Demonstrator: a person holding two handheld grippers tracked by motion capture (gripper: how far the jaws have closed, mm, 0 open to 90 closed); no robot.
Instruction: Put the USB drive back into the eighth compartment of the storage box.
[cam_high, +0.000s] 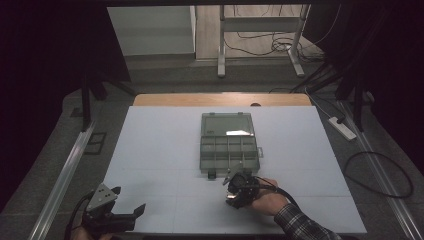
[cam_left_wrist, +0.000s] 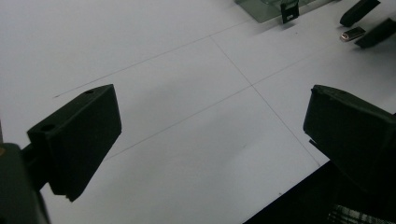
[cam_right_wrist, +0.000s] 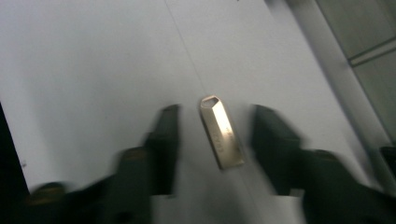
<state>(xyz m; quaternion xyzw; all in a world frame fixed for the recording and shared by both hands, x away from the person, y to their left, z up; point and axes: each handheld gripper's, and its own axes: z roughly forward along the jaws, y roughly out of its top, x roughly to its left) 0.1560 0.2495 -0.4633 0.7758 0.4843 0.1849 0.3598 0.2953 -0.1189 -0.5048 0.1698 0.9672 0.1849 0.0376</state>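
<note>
**Right jaws straddle a metal USB stick in front of the organiser box**

A clear plastic organiser box (cam_high: 228, 144) lies open near the middle of the white counter (cam_high: 150, 150), its lid folded back on the far side and its compartment tray toward the person. A small black latch (cam_left_wrist: 289, 10) hangs from the near edge of the box.

The task's thing, a slim gold-toned metal USB stick (cam_right_wrist: 222, 131), lies flat on the counter just in front of the near edge of the box, toward its right corner. In the left gripper view the same stick (cam_left_wrist: 352, 33) shows as a small bright piece just to the right of the latch, between two dark jaw tips.

The right gripper (cam_high: 236, 192) is held by the person's right hand (cam_high: 267, 197), whose plaid sleeve (cam_high: 300, 225) comes in from the bottom edge; it sits just in front of the box's near right corner. Its jaws stand on either side of the stick, partly narrowed, with a visible strip of counter between each pad and the metal, so they are not pinching it. The jaws look blurred in the right gripper view.

The left gripper (cam_high: 127, 212) rests well to the left of the box and nearer the person, at the near left edge of the counter. Its jaws are spread wide with bare counter between them.
</note>
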